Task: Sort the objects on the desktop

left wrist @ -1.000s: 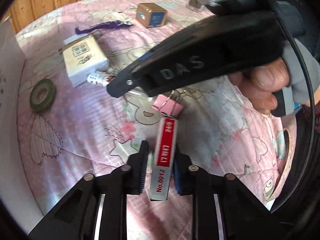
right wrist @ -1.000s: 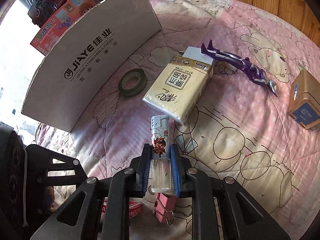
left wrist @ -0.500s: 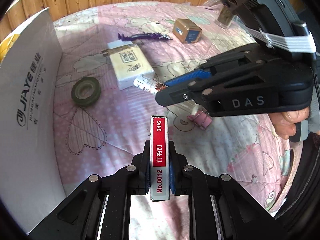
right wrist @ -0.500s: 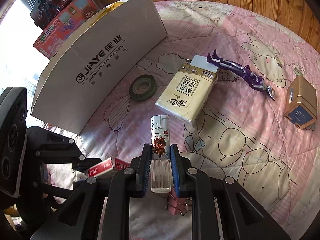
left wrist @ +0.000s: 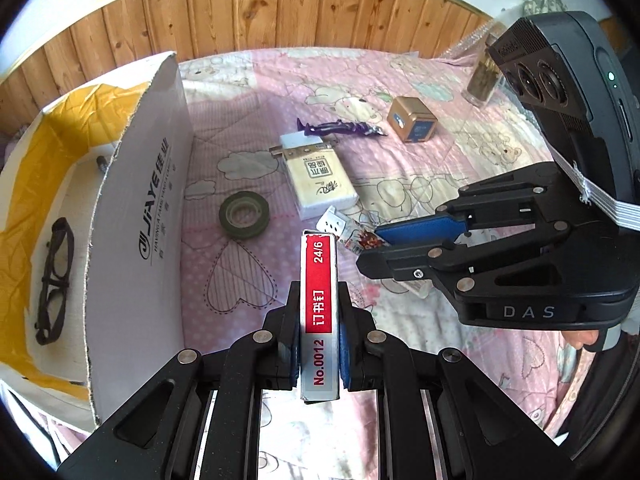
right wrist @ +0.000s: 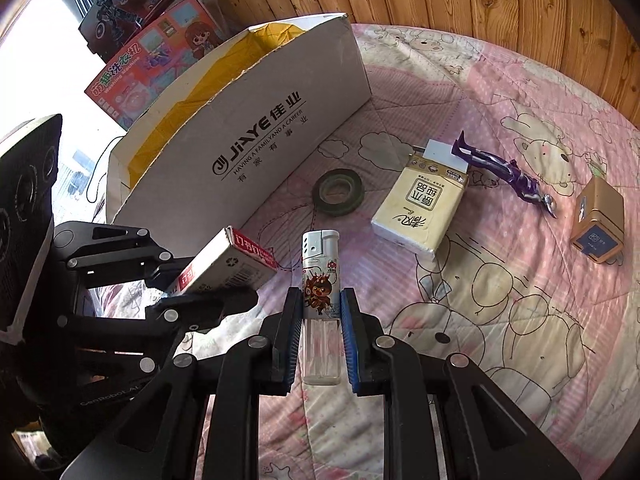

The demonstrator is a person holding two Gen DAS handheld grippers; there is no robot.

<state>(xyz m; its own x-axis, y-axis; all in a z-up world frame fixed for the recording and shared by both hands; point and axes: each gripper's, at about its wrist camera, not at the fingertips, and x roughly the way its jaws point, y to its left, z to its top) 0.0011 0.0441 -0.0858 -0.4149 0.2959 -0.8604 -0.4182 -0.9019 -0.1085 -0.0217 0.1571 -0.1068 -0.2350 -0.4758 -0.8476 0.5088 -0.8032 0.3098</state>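
Note:
My left gripper (left wrist: pixel 319 344) is shut on a red and silver staple box (left wrist: pixel 319 304), held in the air above the pink bedspread (left wrist: pixel 256 128). My right gripper (right wrist: pixel 320 332) is shut on a clear lighter (right wrist: pixel 321 280) with a cartoon print. Each gripper shows in the other's view: the right gripper (left wrist: pixel 370 248) with the lighter (left wrist: pixel 348 232), the left gripper (right wrist: pixel 208 296) with the staple box (right wrist: pixel 228 262). A white cardboard box (left wrist: pixel 136 216) with a yellow lining stands to the left, and a pair of black glasses (left wrist: pixel 54 276) lies inside it.
On the bedspread lie a roll of dark tape (right wrist: pixel 338 191), a tissue pack (right wrist: pixel 420 212), a purple toy figure (right wrist: pixel 508 172) and a gold cube box (right wrist: pixel 598 220). A glass jar (left wrist: pixel 482 80) stands at the back. Toy boxes (right wrist: pixel 156 56) sit behind the cardboard box. Wooden panelling (left wrist: pixel 280 8) bounds the bed.
Both grippers have risen off the bedspread with their objects. The left one lifted the staple box away from the pink clip and swung toward the cardboard box, whose inside now shows.

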